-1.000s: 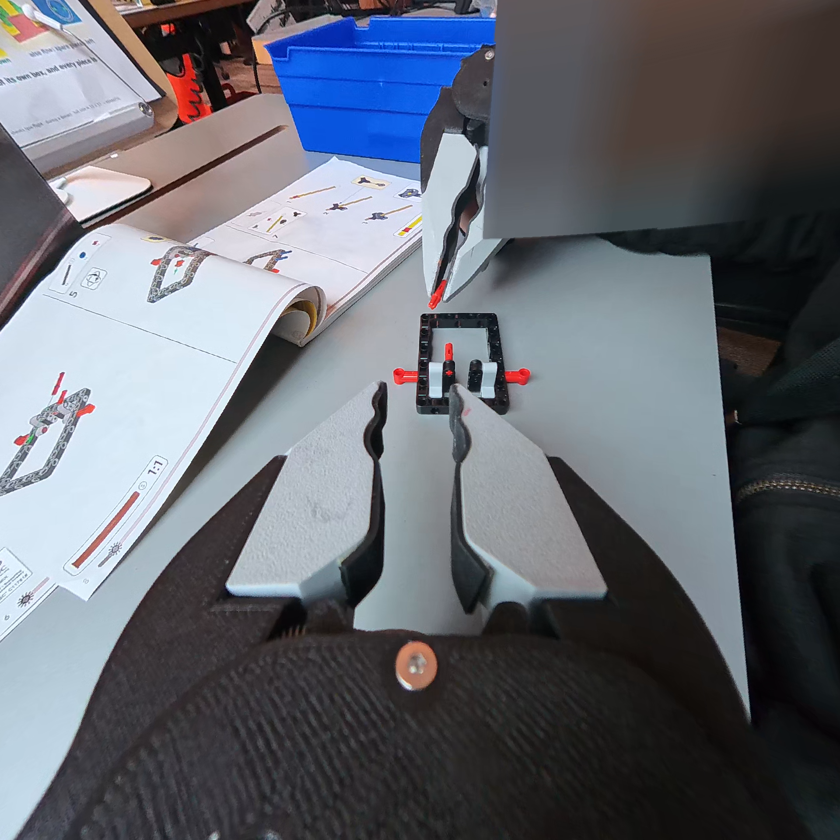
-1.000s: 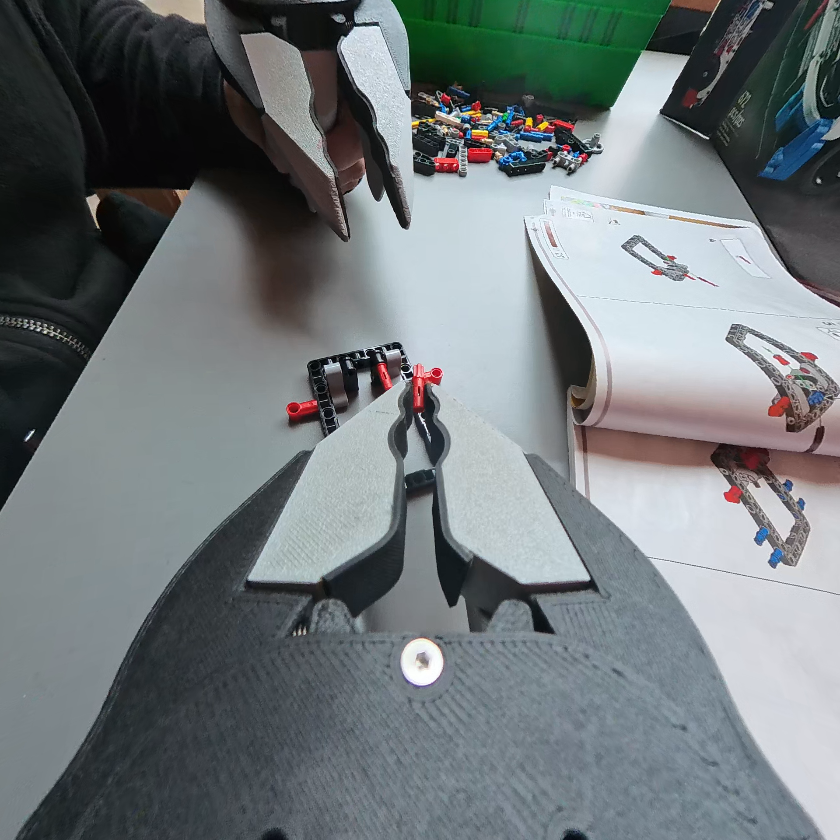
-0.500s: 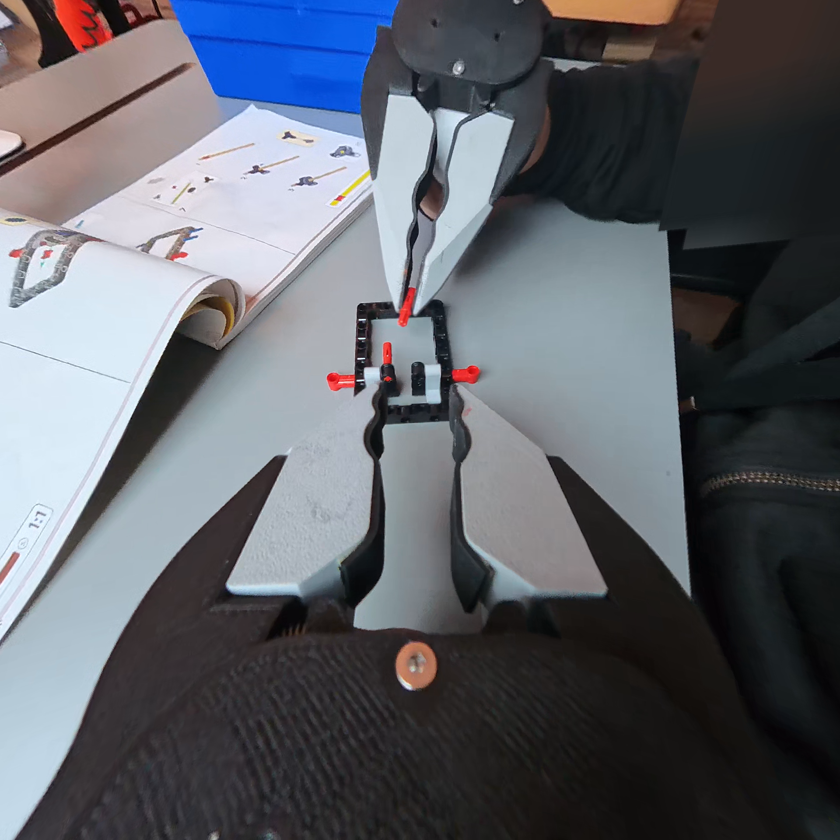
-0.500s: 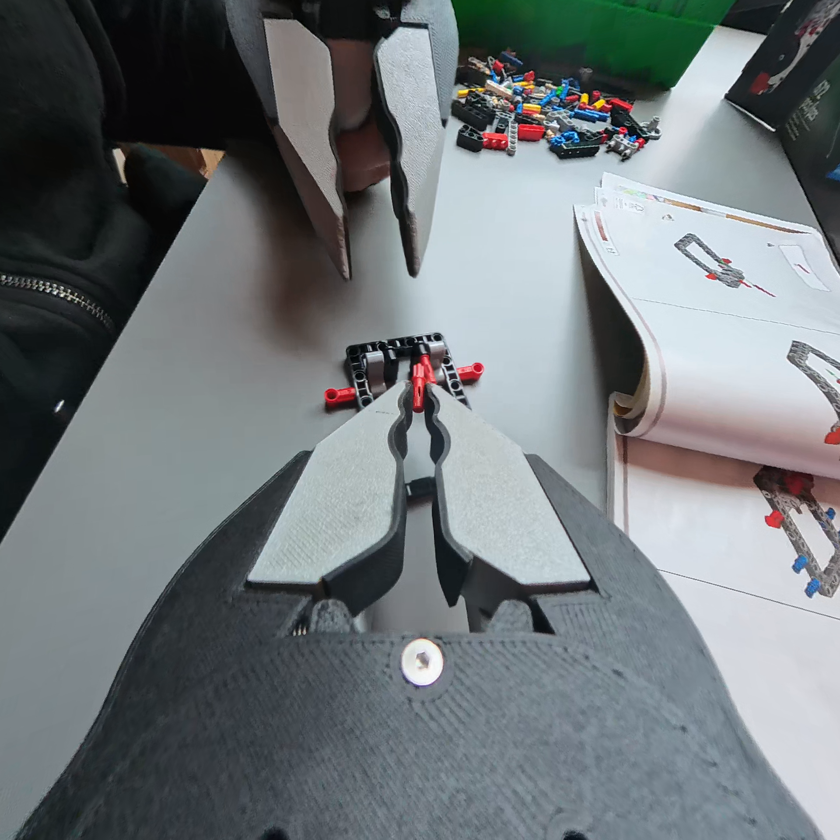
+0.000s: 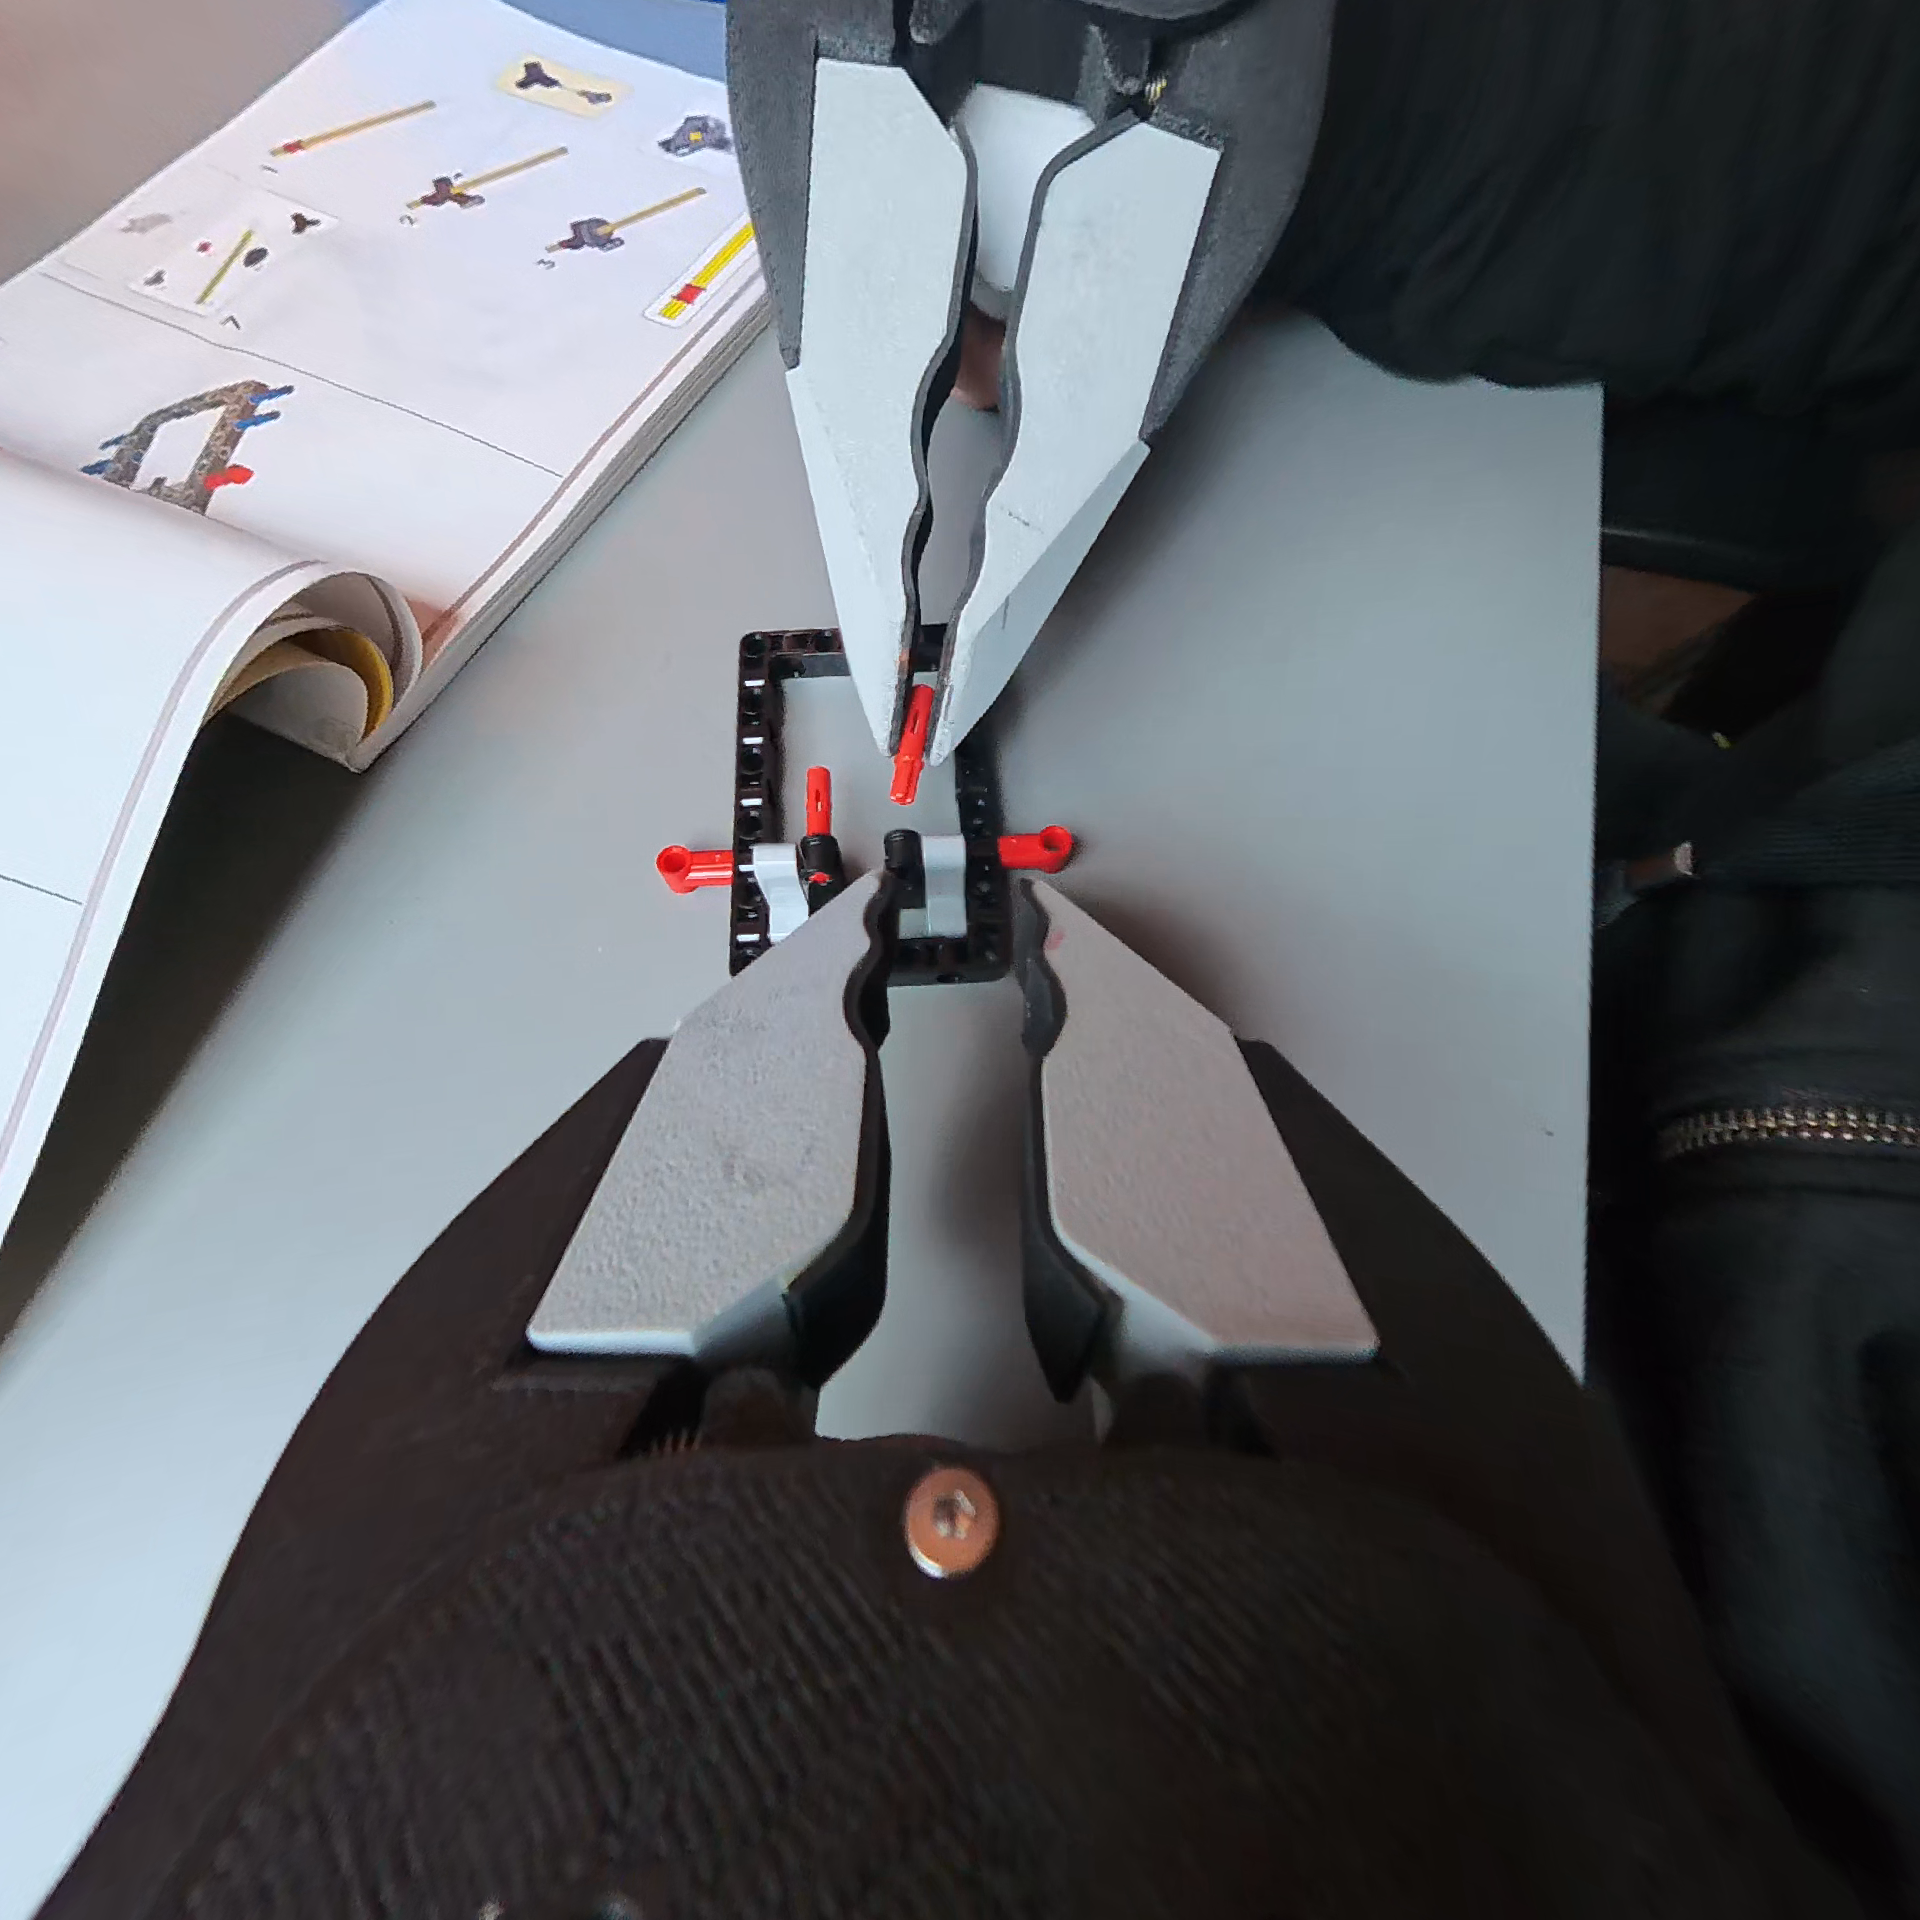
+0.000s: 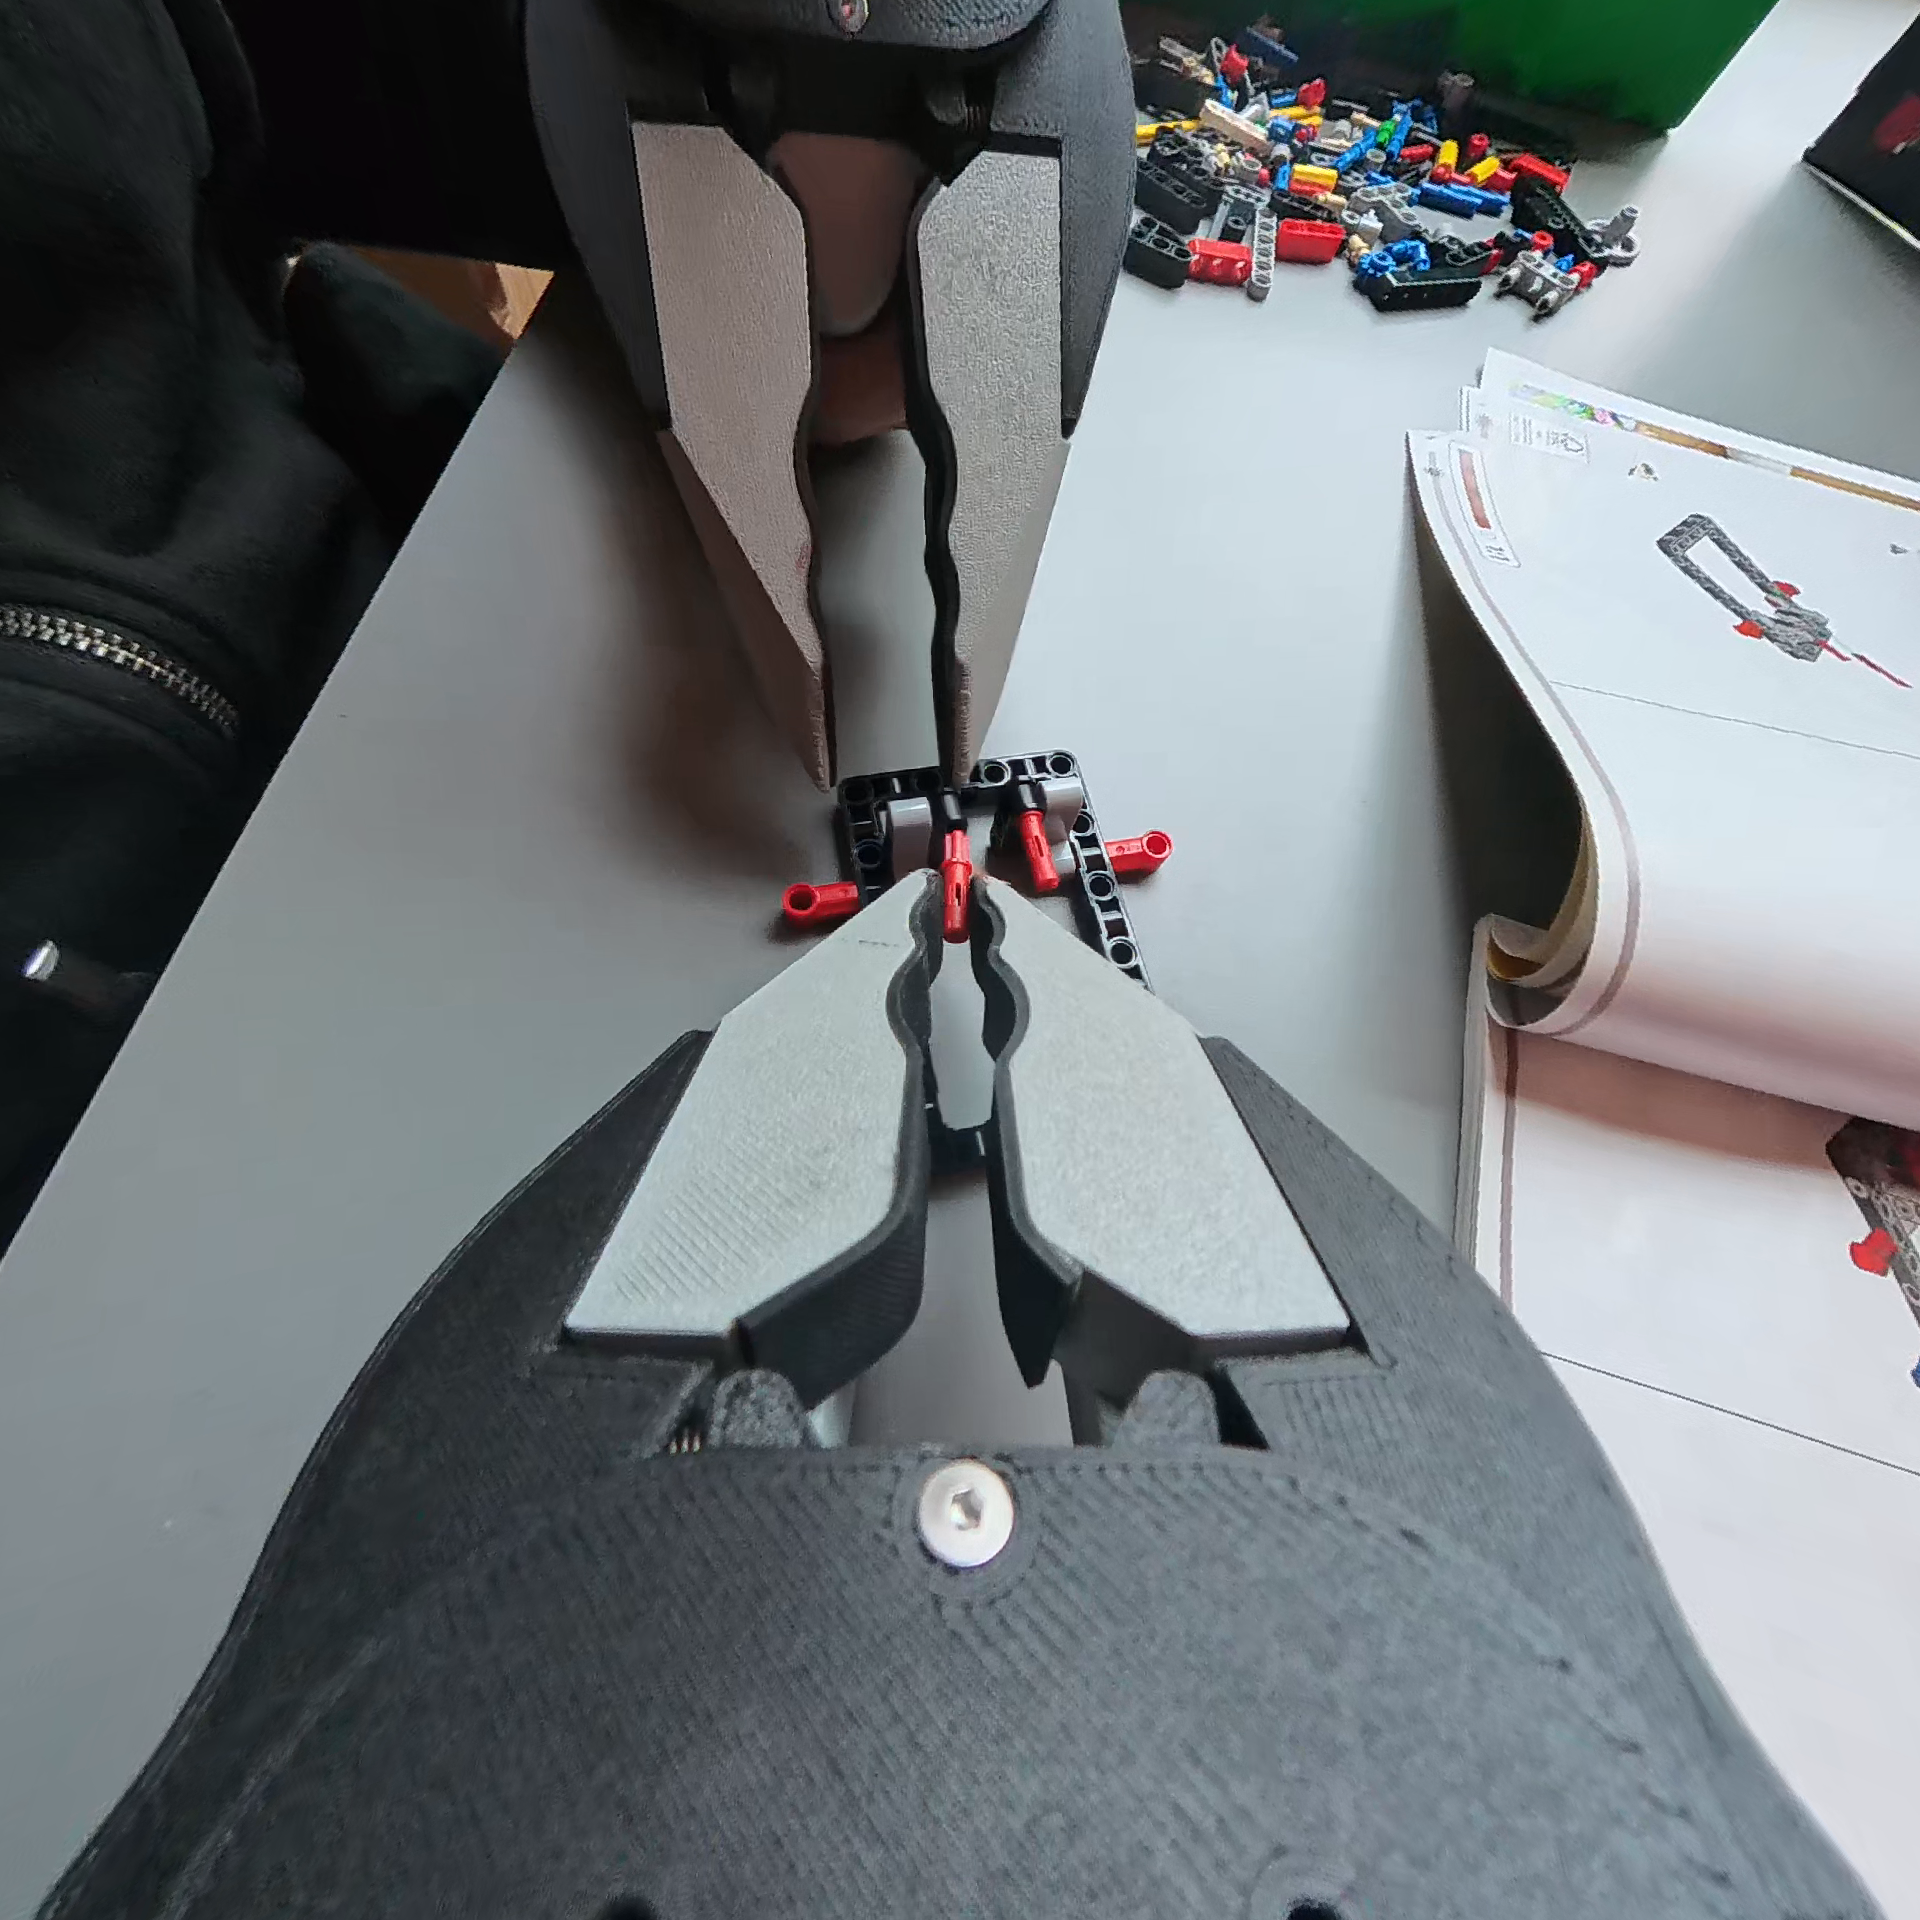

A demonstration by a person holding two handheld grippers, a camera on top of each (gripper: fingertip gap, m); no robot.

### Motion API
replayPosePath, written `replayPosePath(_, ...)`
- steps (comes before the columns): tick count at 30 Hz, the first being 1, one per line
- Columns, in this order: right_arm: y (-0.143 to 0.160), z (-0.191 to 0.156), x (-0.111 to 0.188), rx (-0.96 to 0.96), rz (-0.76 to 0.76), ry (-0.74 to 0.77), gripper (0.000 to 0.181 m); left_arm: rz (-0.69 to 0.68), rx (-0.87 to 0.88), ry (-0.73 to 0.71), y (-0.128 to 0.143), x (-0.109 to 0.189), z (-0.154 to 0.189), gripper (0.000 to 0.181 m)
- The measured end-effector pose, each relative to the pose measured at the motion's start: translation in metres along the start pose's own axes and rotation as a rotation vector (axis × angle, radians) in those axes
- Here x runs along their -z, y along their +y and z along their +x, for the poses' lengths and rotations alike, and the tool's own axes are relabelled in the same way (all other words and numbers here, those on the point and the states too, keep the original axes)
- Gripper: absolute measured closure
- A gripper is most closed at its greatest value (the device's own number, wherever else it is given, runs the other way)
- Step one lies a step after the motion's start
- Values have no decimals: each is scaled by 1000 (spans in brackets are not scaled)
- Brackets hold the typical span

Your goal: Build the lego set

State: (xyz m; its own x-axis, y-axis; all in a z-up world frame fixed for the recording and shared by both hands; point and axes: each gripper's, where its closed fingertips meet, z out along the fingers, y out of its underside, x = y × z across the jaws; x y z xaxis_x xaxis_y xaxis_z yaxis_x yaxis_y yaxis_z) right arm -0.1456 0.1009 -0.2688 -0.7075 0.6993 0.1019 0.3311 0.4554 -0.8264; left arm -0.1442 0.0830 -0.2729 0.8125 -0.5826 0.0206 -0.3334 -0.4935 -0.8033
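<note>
A black rectangular Lego frame (image 5: 756, 769) lies flat on the grey table. It holds two grey connectors (image 5: 943, 868), a red pin sticking out of each side (image 5: 1034, 847) and an upright red axle (image 5: 818, 795). My left gripper (image 5: 951, 904) is open. Its tips stand on either side of the frame's near right corner and right connector. My right gripper (image 6: 956, 899) is shut on a small red pin (image 6: 956, 883) and holds it just above the frame (image 6: 1103, 904), pointing at the free connector. The right gripper also shows in the left wrist view (image 5: 914, 732), and the left gripper in the right wrist view (image 6: 888, 774).
An open instruction booklet (image 5: 312, 436) lies beside the frame; it also shows in the right wrist view (image 6: 1714, 831). A pile of loose Lego pieces (image 6: 1351, 208) lies before a green bin (image 6: 1558, 42). The table edge (image 5: 1590, 831) and a person's black jacket (image 5: 1766, 1143) are close by. The tips of both grippers are at nearly the same place.
Both grippers have closed in on the frame. The left gripper's open tips have reached its near end. The right gripper has carried the red pin down over the frame.
</note>
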Motion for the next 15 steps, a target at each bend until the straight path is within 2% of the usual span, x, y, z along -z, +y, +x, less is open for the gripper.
replayPosePath(15, 0, 2, -3, 56, -1, -54, 180, -53, 6, -25, 3, -9, -4, 158)
